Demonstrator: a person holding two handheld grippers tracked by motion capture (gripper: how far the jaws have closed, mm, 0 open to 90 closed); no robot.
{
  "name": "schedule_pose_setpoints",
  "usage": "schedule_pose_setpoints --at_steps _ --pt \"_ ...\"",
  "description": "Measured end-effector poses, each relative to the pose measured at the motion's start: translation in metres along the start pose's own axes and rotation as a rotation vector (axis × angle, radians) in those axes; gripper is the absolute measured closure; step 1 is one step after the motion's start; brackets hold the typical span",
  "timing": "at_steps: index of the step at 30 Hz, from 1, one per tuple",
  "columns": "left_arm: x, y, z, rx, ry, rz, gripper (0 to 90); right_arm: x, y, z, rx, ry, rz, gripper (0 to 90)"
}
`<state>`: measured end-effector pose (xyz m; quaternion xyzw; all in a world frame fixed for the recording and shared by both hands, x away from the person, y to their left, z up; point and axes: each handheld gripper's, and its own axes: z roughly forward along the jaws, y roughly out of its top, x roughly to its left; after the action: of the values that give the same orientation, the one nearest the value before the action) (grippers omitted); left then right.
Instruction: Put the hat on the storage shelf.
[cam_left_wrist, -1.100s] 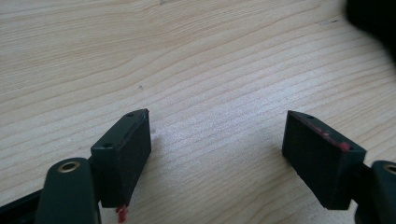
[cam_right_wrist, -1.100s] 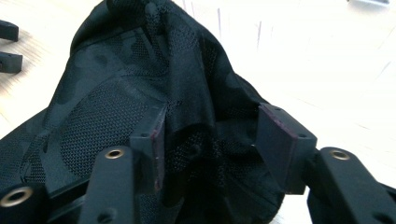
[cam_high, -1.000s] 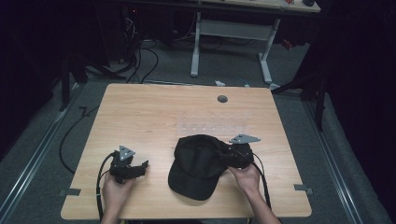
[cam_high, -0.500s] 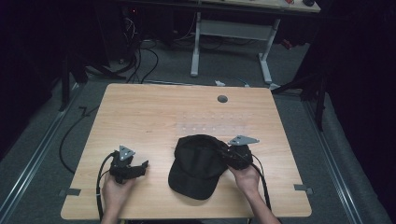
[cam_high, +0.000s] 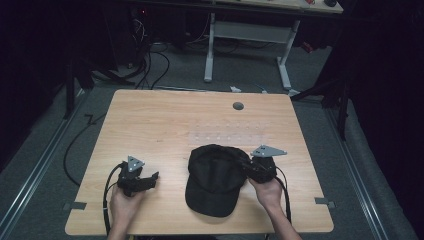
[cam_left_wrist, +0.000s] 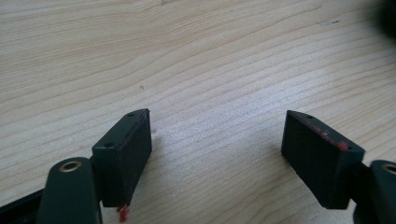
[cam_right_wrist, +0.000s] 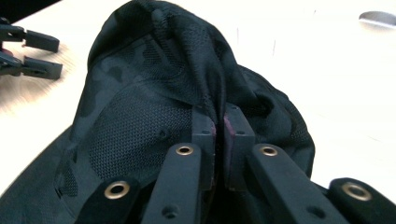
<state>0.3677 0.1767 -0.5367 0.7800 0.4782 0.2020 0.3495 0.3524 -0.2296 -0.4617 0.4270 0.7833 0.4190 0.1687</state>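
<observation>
While the person's right hand (cam_high: 268, 192) is resting near the front edge of the wooden table (cam_high: 165, 125), the right gripper (cam_high: 246, 166) is pinching a fold of the black baseball cap (cam_high: 215, 180) at its side. In the right gripper view the two black jaws are standing nearly together with a ridge of the cap's mesh fabric (cam_right_wrist: 219, 100) pressed between the pads, and they have just been closing onto it. The cap is lying at the near middle of the table, crown toward the far side and brim (cam_high: 210, 202) pointing toward the person, between the two grippers. The left gripper (cam_high: 150, 179) is sitting on the table to the left of the cap, apart from it, held by the left hand (cam_high: 122, 202). In the left gripper view its jaws are standing wide apart over bare wood grain, gripping nothing. A small dark round disc (cam_high: 238, 106) is lying near the far edge of the table, well apart from the cap.
</observation>
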Motion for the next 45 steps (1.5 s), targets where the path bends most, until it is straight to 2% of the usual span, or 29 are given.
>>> schedule_pose_setpoints --at_steps 9,12,16,20,28,31,36,45 --pt "0.000 0.002 0.002 0.013 -0.023 0.020 17.7 -0.004 0.002 -0.020 -0.047 0.027 0.000 85.9" --pt "0.001 0.002 0.001 0.009 -0.023 -0.005 21.0 -0.005 0.005 -0.026 -0.068 0.038 -0.012 85.9" --pt "0.007 0.004 0.000 0.009 -0.067 -0.044 21.7 -0.006 0.008 -0.034 -0.093 0.050 -0.023 85.9" --pt "0.005 0.006 -0.002 0.011 -0.102 -0.040 21.8 -0.007 0.010 -0.040 -0.112 0.067 -0.020 85.9" --pt "-0.010 0.015 -0.012 -0.030 -0.235 -0.017 21.1 -0.006 0.014 -0.044 -0.132 0.085 -0.039 85.8" --pt "-0.016 0.021 -0.015 -0.046 -0.306 -0.017 20.3 -0.006 0.016 -0.045 -0.139 0.093 -0.046 85.8" --pt "-0.030 0.030 -0.018 -0.041 -0.378 0.029 19.8 -0.006 0.017 -0.046 -0.146 0.104 -0.050 85.8" --pt "-0.052 0.043 -0.020 -0.025 -0.504 0.082 19.9 -0.006 0.019 -0.044 -0.160 0.129 -0.058 85.8"
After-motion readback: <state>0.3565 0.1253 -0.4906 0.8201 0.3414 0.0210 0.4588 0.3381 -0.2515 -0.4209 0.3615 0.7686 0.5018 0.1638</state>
